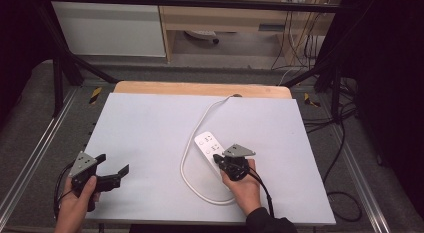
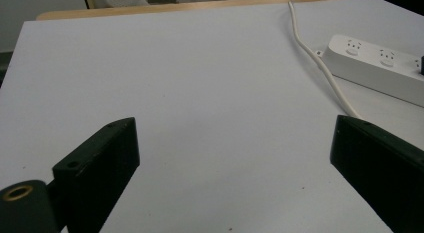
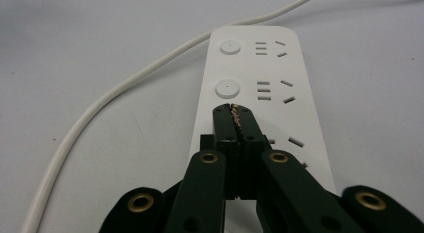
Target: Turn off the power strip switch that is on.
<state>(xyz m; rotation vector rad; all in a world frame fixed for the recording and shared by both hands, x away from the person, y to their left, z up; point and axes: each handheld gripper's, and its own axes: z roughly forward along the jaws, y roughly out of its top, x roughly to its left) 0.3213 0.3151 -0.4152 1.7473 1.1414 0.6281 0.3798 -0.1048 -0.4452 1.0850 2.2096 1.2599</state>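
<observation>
Right gripper: fingers pressed together with nothing between them, tips set down over the power strip; whether they touch its face cannot be told.
Right gripper, high view: held by the person's right hand, pointing away from the person onto the near end of the strip.
Power strip: white, flat on the bench, running lengthwise straight ahead of the right fingers; two round buttons and their socket slots lie just beyond the fingertips, a third set of slots sits beside and under the fingers.
Power strip, high view: near the middle of the bench, well to the right of the left fingers.
Cable: white, leaves the far end of the strip and sweeps past the left of the right fingers, apart from them.
Cable, high view: loops round the near side of the strip, beneath the right hand.
Left gripper: fingers spread wide, holding nothing, over bare bench, held by the left hand.
Left gripper view: both fingers frame empty surface; the strip lies ahead and to the right of them, well apart.
Bench: pale grey top, wooden edge on the far side.
</observation>
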